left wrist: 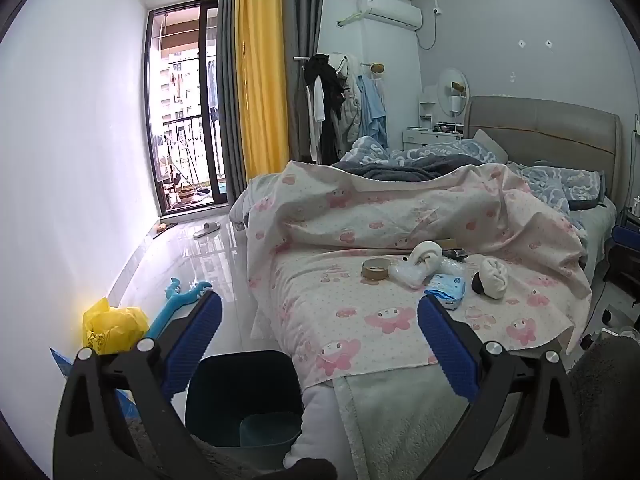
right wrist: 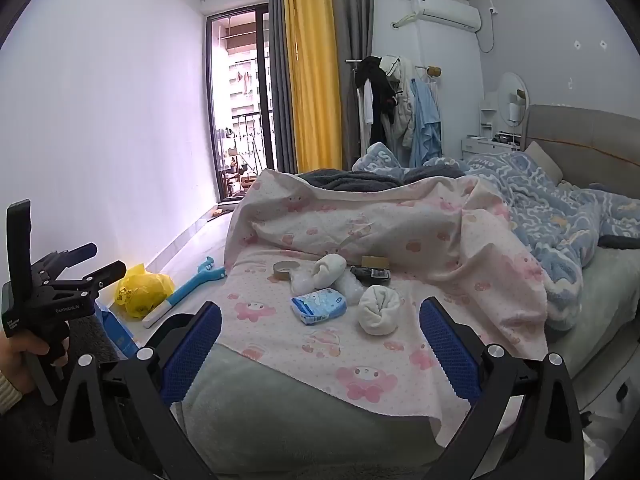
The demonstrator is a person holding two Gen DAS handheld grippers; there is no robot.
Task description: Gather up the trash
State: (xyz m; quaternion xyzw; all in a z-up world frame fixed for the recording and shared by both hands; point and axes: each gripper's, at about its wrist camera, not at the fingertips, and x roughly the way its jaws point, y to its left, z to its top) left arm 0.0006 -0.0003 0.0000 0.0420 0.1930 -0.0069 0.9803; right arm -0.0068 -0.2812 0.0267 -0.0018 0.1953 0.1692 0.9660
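- Left wrist view: the left gripper [left wrist: 320,314] is held with its blue pads spread wide and nothing between them, above the foot of the bed [left wrist: 400,400].
- A dark bin [left wrist: 244,384] is seen on the floor just beside the foot of the bed, below that gripper.
- Right wrist view: the right gripper [right wrist: 320,322] is likewise spread apart and empty, pointed over the pink sheet [right wrist: 340,364] on the bed.
- On the sheet, a blue tissue pack [right wrist: 319,306] is laid near the bed's foot, with a white rolled cloth [right wrist: 379,309] just beside it.
- Farther up the bed, a tape roll [right wrist: 286,270] and what is possibly crumpled clear plastic [right wrist: 349,282] are seen.
- A yellow bag [right wrist: 142,289] is on the floor, well apart from the bed, near the wall.
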